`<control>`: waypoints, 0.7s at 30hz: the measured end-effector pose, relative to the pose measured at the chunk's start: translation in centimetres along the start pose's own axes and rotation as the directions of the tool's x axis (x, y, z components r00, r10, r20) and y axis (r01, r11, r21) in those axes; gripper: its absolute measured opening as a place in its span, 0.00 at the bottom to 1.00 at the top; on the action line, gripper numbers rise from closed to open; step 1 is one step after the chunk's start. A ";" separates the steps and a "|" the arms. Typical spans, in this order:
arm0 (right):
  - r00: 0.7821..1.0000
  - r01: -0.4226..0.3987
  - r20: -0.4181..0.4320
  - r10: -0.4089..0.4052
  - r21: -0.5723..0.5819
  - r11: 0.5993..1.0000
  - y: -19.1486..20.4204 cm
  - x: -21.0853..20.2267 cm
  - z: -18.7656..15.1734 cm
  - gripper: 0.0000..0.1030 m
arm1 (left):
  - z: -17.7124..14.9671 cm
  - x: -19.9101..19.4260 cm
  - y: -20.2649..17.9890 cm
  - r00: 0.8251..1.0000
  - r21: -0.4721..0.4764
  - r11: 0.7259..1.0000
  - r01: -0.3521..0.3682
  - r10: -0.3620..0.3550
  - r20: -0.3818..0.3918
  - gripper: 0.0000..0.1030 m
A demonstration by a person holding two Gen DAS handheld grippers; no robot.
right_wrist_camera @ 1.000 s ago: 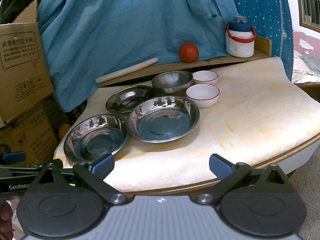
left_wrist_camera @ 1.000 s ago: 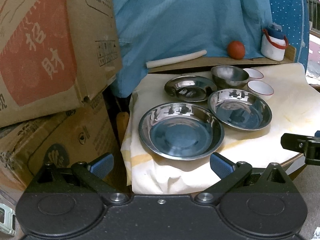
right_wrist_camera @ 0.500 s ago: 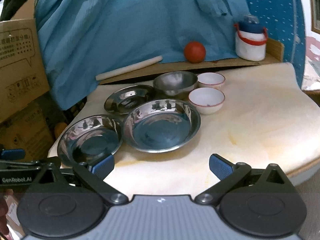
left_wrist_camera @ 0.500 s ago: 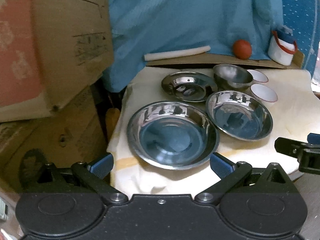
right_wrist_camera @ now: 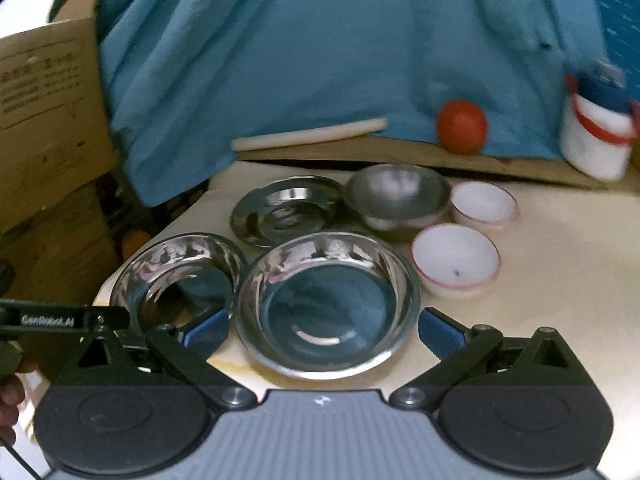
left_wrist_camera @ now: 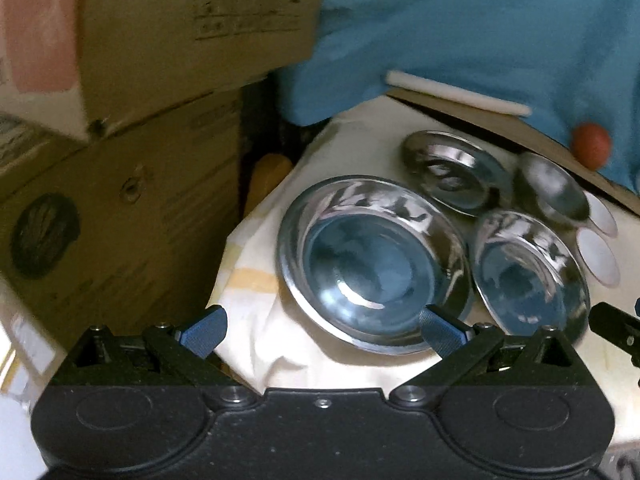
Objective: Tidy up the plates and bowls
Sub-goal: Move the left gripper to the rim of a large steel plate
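Three steel plates lie on a cream-clothed table. The left plate (left_wrist_camera: 372, 264) (right_wrist_camera: 180, 276) is just beyond my open left gripper (left_wrist_camera: 322, 330), whose right fingertip overlaps its near rim. The middle plate (right_wrist_camera: 328, 304) (left_wrist_camera: 528, 276) sits between the fingers of my open right gripper (right_wrist_camera: 322, 332). Behind them are a small steel plate (right_wrist_camera: 288, 212) (left_wrist_camera: 456, 176), a steel bowl (right_wrist_camera: 400, 194) (left_wrist_camera: 552, 192) and two white bowls (right_wrist_camera: 456, 260) (right_wrist_camera: 484, 204). Neither gripper holds anything.
Cardboard boxes (left_wrist_camera: 132, 152) stand close to the table's left edge. Blue cloth (right_wrist_camera: 320, 60) hangs behind. On a wooden ledge (right_wrist_camera: 400, 152) rest a white stick (right_wrist_camera: 308, 134), a red ball (right_wrist_camera: 462, 120) and a white lidded container (right_wrist_camera: 596, 140). Bare cloth (right_wrist_camera: 560, 264) spreads to the right.
Both grippers have come forward and lower toward the plates. The left wrist view has tilted, and the plates now fill more of each view. Both stay open.
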State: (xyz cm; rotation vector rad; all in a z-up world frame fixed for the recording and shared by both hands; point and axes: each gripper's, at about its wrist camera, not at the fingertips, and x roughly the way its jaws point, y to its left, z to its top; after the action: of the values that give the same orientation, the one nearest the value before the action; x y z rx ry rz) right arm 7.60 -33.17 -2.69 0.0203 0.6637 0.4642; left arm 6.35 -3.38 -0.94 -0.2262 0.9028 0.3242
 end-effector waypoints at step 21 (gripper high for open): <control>0.934 -0.328 -0.193 0.301 -0.128 0.936 4.2 10.8 6.5 0.95 | 2.1 5.3 2.5 0.983 -0.120 0.989 0.085 -0.103 -0.154 0.97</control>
State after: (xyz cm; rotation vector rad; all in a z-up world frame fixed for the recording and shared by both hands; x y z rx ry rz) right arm 17.22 -24.05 -3.25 -0.0649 0.7948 0.8356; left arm 9.98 0.57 -4.06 -0.4027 1.0299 0.2722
